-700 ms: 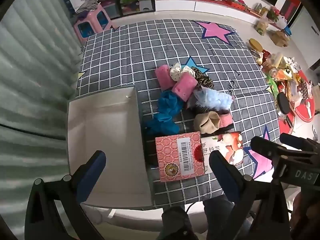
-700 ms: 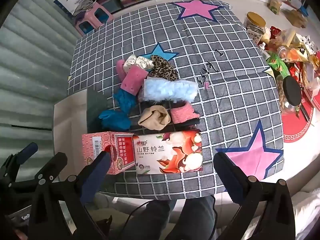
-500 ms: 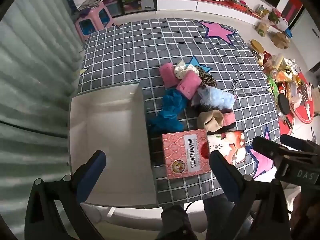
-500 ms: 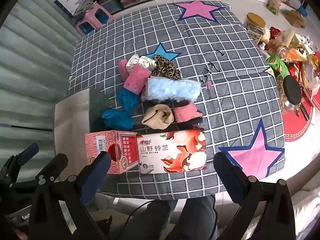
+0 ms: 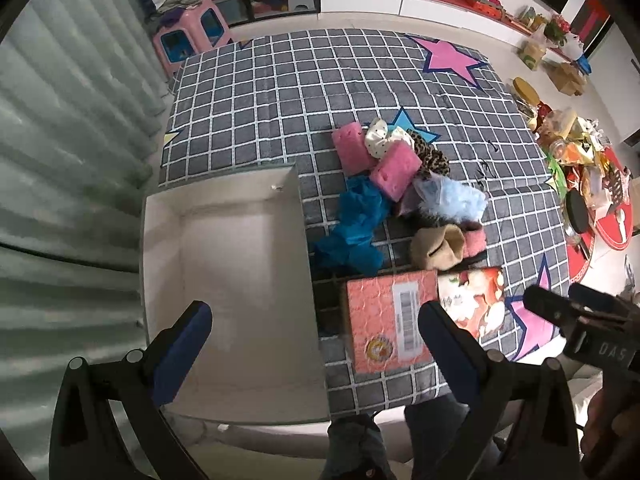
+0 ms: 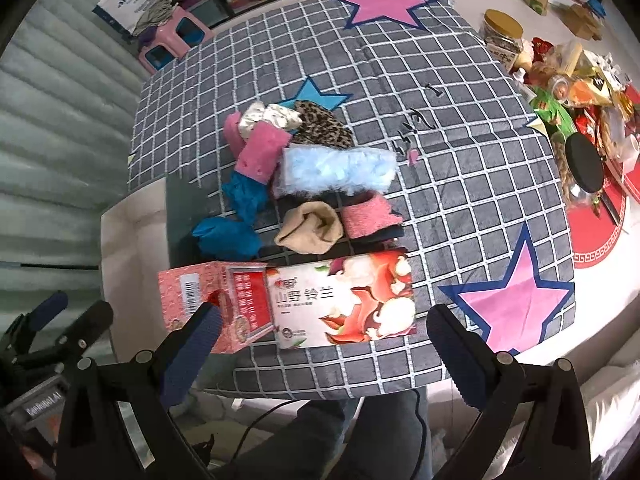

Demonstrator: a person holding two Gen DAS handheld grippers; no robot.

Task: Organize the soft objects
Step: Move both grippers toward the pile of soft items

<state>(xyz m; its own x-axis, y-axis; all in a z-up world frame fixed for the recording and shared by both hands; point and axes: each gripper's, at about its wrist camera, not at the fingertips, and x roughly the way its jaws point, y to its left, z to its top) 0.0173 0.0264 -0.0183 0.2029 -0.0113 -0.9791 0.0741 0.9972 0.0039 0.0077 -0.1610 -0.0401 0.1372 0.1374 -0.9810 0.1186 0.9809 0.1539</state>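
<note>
Grey checked cloth with pink and blue stars covers the surface [image 6: 460, 184]; clutter of packets sits past its 3 o'clock edge.

Left claw [image 5: 316, 344]: wide open, empty, hovering over the near end of the empty white rectangular cardboard box [image 5: 168, 280]. Right claw [image 6: 320, 344]: wide open, empty, hovering above the red-and-white printed tissue carton [image 6: 344, 300].

Soft pile lies at 12 o'clock from the right claw, just beyond the carton; from the left claw it is at 1 o'clock, box at 11.

Count:
- pink sponge blocks, 2 [image 6: 262, 152]
- blue crumpled cloth, 1 [image 6: 240, 216]
- pale blue fluffy strip, 1 [image 6: 340, 170], long axis running 9 to 3
- tan rolled sock, 1 [image 6: 310, 228]
- pink fuzzy piece, 1 [image 6: 366, 216]
- leopard-print cloth, 1 [image 6: 322, 130]
- cream dotted cloth, 1 [image 6: 272, 116]
- dark fabric underneath, extent unclear

Judgement: right claw is nearer the pile; the left is nearer the box. Nothing boxed yet.
</note>
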